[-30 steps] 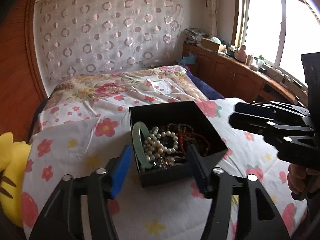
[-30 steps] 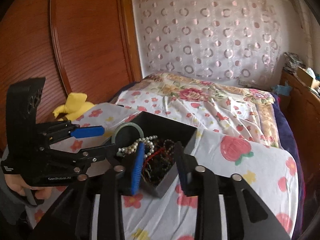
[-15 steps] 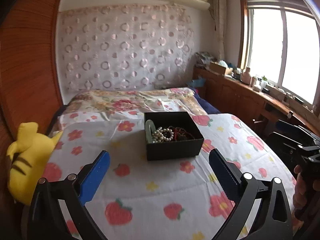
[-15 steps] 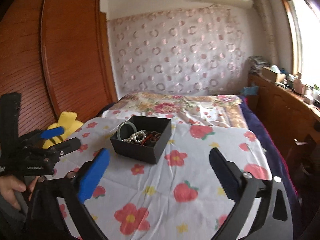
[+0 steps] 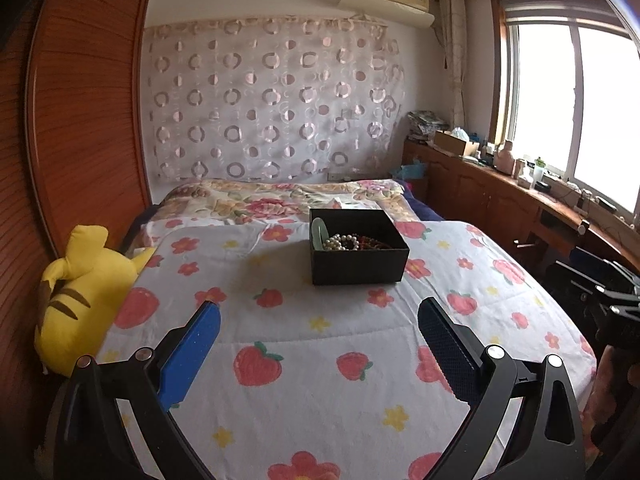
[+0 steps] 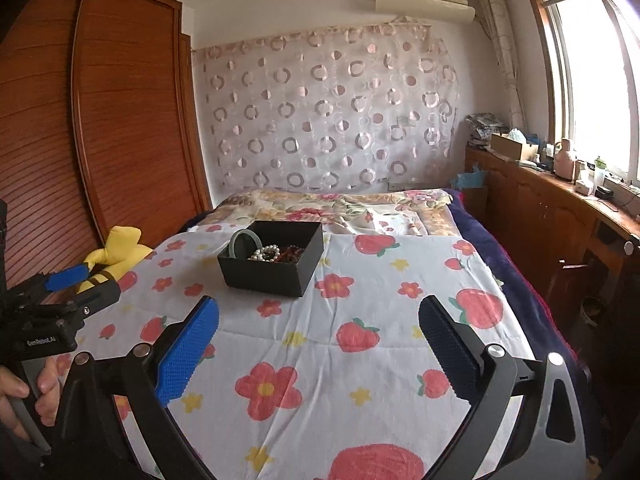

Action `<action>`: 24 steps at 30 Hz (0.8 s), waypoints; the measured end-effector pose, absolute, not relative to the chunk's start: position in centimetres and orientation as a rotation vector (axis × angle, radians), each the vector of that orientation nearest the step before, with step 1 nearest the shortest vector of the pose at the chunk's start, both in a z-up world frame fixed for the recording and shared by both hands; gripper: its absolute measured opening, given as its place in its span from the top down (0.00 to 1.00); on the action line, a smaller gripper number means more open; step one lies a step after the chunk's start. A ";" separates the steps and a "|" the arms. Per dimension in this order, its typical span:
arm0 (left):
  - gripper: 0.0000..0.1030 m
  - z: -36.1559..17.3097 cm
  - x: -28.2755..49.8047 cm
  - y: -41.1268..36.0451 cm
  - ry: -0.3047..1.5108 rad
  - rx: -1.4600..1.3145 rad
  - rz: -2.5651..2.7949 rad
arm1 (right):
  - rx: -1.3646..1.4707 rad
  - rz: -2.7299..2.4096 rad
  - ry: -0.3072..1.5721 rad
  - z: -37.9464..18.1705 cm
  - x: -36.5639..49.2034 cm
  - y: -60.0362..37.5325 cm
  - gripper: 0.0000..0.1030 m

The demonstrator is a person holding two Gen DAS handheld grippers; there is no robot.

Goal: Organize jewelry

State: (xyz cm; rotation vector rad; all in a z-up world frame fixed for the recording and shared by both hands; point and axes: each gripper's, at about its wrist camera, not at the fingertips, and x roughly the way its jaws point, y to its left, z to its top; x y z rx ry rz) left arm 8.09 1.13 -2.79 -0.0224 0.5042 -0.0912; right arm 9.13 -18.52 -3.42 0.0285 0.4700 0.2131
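A black open box (image 5: 358, 262) stands on the flowered bedspread (image 5: 320, 360), also in the right wrist view (image 6: 268, 274). It holds a green bangle (image 5: 318, 232), a pearl string (image 5: 340, 242) and dark red beads (image 5: 370, 243); the bangle (image 6: 242, 240) and pearls (image 6: 266, 254) show from the right too. My left gripper (image 5: 318, 314) is open and empty, well back from the box. My right gripper (image 6: 318, 308) is open and empty, also well back. The left gripper shows at the left edge of the right wrist view (image 6: 86, 280).
A yellow plush toy (image 5: 80, 296) lies at the bed's left edge against a wooden wardrobe (image 6: 100, 120). A wooden cabinet (image 5: 520, 200) with clutter runs under the window on the right. A dark blue blanket (image 6: 520, 280) hangs off the bed's right side.
Both grippers have opened wide and pulled back and up from the box, which now sits far ahead. The jewelry stays in the box.
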 end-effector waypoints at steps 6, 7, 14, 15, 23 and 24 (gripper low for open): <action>0.07 -2.5 7.3 1.0 0.483 -0.021 -0.092 | 0.015 0.189 0.458 -3.8 8.9 -18.1 0.02; 0.07 -2.4 7.3 0.9 0.481 -0.018 -0.092 | 0.017 0.189 0.457 -3.7 8.9 -18.1 0.02; 0.07 -2.0 7.3 0.2 0.475 0.005 -0.094 | 0.019 0.193 0.454 -3.8 8.7 -18.1 0.02; 0.07 -2.0 7.2 0.1 0.475 0.008 -0.095 | 0.016 0.193 0.455 -3.7 8.7 -18.0 0.02; 0.07 -2.0 7.2 -0.1 0.475 0.003 -0.100 | 0.016 0.196 0.453 -3.6 8.6 -17.7 0.02; 0.07 -2.0 7.2 -0.1 0.475 0.003 -0.101 | 0.018 0.195 0.454 -3.6 8.6 -17.7 0.02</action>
